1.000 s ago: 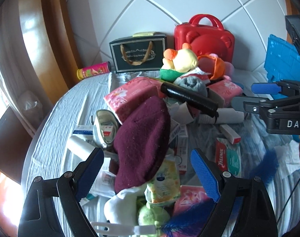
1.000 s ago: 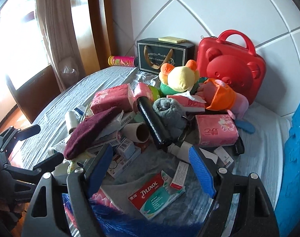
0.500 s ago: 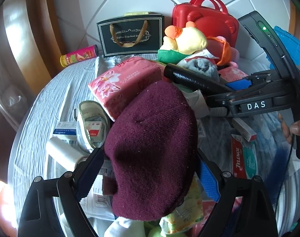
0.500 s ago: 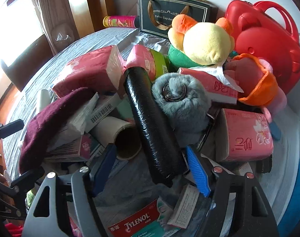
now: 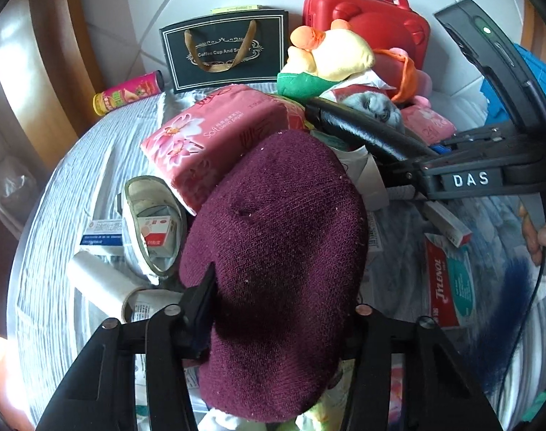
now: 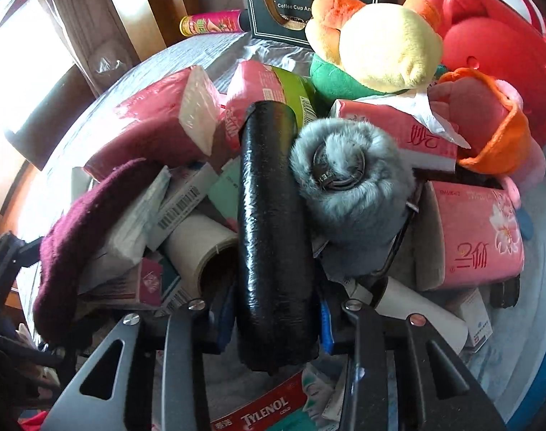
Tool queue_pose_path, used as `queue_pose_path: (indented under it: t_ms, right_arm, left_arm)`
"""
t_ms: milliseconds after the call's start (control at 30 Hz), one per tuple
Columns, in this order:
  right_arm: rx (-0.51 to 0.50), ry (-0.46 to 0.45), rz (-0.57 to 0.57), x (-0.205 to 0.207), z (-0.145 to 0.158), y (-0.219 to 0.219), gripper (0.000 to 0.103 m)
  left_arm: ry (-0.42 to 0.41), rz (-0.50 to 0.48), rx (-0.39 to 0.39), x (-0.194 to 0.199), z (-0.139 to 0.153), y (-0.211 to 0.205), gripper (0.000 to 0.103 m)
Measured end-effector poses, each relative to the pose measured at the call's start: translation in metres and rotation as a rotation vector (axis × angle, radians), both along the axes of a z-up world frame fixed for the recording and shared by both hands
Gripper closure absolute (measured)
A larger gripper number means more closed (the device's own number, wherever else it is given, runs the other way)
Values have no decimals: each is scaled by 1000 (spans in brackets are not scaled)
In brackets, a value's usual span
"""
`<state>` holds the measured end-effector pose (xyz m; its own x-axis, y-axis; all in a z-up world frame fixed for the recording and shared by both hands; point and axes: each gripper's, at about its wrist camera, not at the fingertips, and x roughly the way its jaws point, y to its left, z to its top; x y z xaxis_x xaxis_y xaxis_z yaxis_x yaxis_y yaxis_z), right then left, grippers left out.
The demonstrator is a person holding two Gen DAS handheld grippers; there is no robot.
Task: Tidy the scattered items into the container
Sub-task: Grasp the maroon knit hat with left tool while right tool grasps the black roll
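A maroon knit hat point(image 5: 280, 237) lies on top of the pile on the bed. My left gripper point(image 5: 278, 305) is closing on the hat's near part: the left pad point(image 5: 201, 301) presses into the knit and the right pad is hidden behind it. In the right wrist view a black glossy roll point(image 6: 273, 215) runs away from the camera. My right gripper point(image 6: 273, 319) is closing around the roll's near end, with both blue pads point(image 6: 325, 327) against its sides. A red bear-shaped case point(image 5: 373, 18) stands at the back.
Pink tissue packs point(image 5: 215, 136), a yellow plush toy point(image 6: 388, 43), a grey fluffy thing point(image 6: 348, 186), a cardboard tube point(image 6: 201, 248) and a Tylenol box point(image 5: 449, 280) crowd the pile. A black gift bag point(image 5: 226, 50) and a snack can point(image 5: 129, 93) stand by the wall. A blue crate point(image 5: 538, 75) is at right.
Both grippers dropped toward the pile and their jaws narrowed. The left came down around the maroon hat, the right around the near end of the black roll.
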<state>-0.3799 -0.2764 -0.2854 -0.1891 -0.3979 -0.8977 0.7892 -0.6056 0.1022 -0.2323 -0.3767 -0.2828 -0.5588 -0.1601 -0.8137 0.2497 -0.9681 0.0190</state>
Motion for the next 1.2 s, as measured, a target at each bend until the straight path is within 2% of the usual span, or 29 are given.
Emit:
queue_pose_path:
  t_ms: [33, 133, 300, 567, 733, 867, 933, 1000, 1133, 1167, 1200]
  right_arm:
    - [-14, 0, -4, 5, 3, 4, 67]
    - [-61, -3, -17, 18, 16, 16, 68]
    - [-127, 39, -38, 41, 45, 32, 68]
    - [-208, 85, -84, 65, 80, 51, 68]
    - [-247, 107, -136, 73, 100, 68, 69]
    - [-263, 140, -182, 77, 117, 86, 73]
    - [-244, 151, -196, 78, 118, 90, 74]
    - [-214, 125, -199, 76, 111, 94, 74]
    - [-233, 69, -218, 76, 85, 105, 73]
    - [-239, 52, -219, 76, 78, 108, 71]
    - [-243, 45, -217, 77, 71, 107, 62]
  left_arm:
    - [2, 1, 0, 2, 2, -1, 68]
    - [4, 5, -5, 11, 11, -3, 74]
    - [39, -1, -11, 28, 35, -2, 75]
    - [112, -69, -18, 41, 80, 11, 76]
    - [133, -122, -17, 39, 98, 22, 76]
    - [129, -166, -26, 31, 103, 35, 75]
    - [120, -180, -32, 27, 99, 39, 74]
    - [112, -188, -40, 24, 95, 42, 70]
    - [116, -186, -49, 25, 91, 41, 66]
    - [120, -182, -50, 25, 91, 40, 63]
    - [121, -178, -50, 26, 90, 38, 59]
